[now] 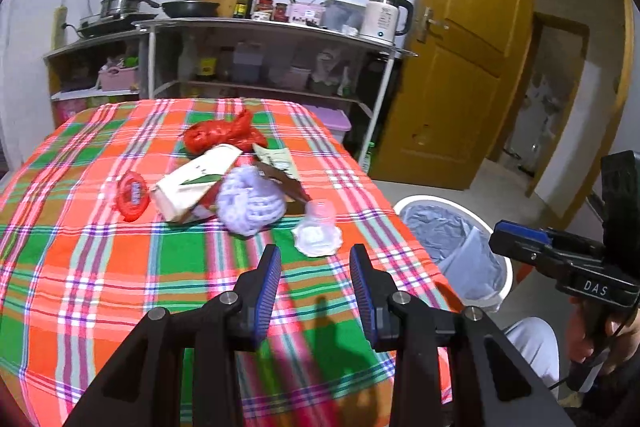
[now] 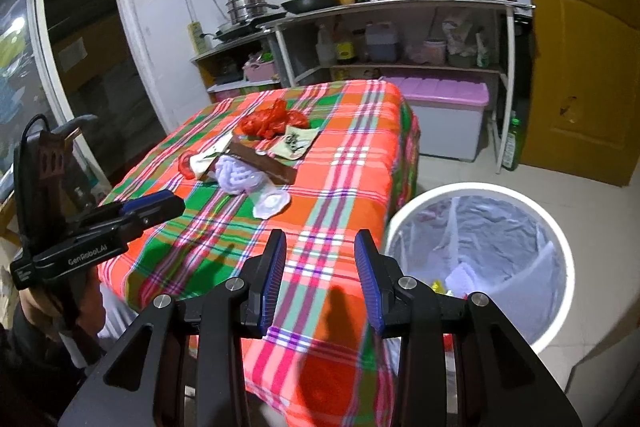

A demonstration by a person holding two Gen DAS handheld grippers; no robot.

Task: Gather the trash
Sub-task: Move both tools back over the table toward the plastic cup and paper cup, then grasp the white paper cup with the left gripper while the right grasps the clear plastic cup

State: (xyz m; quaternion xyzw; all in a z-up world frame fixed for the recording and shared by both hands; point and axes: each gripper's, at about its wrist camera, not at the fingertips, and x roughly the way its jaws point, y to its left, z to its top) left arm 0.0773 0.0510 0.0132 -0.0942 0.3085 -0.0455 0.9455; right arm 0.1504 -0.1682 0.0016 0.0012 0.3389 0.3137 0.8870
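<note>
Trash lies in a heap on the plaid tablecloth (image 1: 100,267): a red plastic bag (image 1: 224,137), a cream paper box (image 1: 192,183), a white foam net (image 1: 250,205), a clear plastic cup with peeled lid (image 1: 318,231), a red round lid (image 1: 132,195), a brown wrapper (image 1: 280,181). My left gripper (image 1: 314,267) is open and empty, just short of the cup. My right gripper (image 2: 320,259) is open and empty over the table's near right corner, beside the white lined bin (image 2: 480,247). The heap also shows in the right wrist view (image 2: 256,159).
The bin (image 1: 452,239) stands on the floor right of the table and holds some trash. Behind the table are shelves with pots, bottles and a kettle (image 1: 384,17), a purple-lidded storage box (image 2: 448,119), and a wooden door (image 1: 460,47).
</note>
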